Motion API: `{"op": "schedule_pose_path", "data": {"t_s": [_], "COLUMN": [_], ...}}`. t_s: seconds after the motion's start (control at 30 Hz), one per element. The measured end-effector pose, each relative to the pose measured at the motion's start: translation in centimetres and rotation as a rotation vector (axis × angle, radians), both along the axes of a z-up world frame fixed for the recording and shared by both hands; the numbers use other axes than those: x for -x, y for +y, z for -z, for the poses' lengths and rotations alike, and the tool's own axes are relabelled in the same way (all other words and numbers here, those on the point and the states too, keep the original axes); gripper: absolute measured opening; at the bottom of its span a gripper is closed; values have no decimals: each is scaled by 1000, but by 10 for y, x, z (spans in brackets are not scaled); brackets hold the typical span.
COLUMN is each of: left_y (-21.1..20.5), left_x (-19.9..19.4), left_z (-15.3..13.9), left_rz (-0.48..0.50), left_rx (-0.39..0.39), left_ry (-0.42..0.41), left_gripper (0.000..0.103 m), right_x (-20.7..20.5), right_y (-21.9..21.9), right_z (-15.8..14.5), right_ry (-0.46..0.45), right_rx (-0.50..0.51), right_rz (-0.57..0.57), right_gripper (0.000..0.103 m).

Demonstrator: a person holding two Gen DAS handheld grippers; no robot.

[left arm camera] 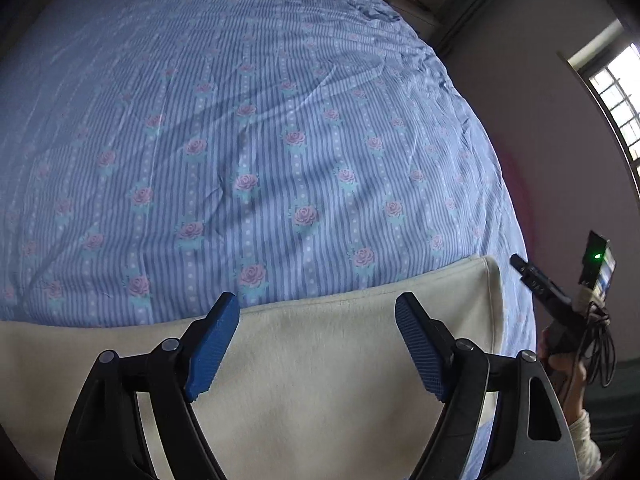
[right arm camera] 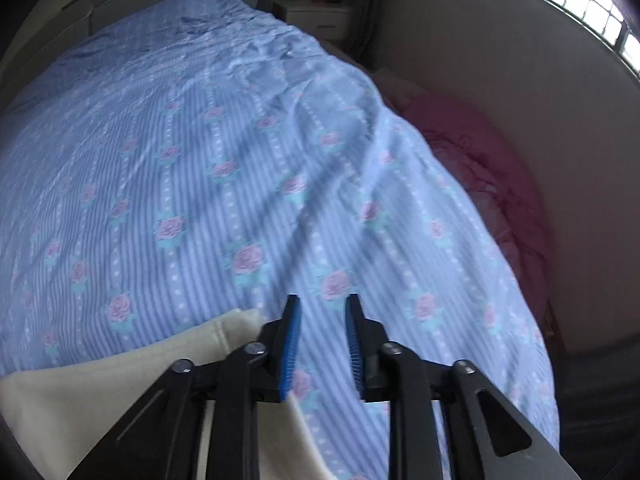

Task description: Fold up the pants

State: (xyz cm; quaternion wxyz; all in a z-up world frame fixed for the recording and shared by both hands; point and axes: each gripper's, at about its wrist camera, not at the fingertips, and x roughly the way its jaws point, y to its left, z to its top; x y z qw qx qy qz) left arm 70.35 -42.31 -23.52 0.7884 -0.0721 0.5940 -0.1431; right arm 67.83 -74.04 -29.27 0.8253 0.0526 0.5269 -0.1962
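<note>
On the blue rose-striped bedsheet (left arm camera: 248, 128) lay the cream fleece pants (left arm camera: 320, 360), beneath the spread-jawed left gripper (left arm camera: 318, 344); the right gripper (right arm camera: 322, 344), narrowly parted, risked snagging sheet instead.

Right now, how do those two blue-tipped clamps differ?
The left gripper has its jaws spread wide, over the cream pants. The right gripper has its jaws much closer together, a narrow gap left, over the flowered bedsheet beside the pants' corner. Both hold nothing and share ribbed blue pads.
</note>
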Motion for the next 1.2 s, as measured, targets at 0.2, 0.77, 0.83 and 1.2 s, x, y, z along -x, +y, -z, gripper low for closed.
{"op": "schedule_pose_path", "data": {"t_s": [0.2,0.77,0.83,1.2], "left_y": [10,150,181,375], "left_x": [67,320,343,447], "left_z": [-28,-125,-130,-132], "left_rz": [89,-72,-134,-497], "left_rx": [-109,-199,-212,-322], "left_ry": [-129,-258,-238,-166], "left_gripper": [80,90,90,90], "right_x": [75,282,297,358], "right_y": [-11,175,206,395], "right_z": [-70,-198,-208,-207], "right_ry": [-136,-240,-251,-184], "right_rx": [9,-95,-139,-320], "right_rz": [-4,-489,-560,-860], "right_gripper": [57,67,67,67]}}
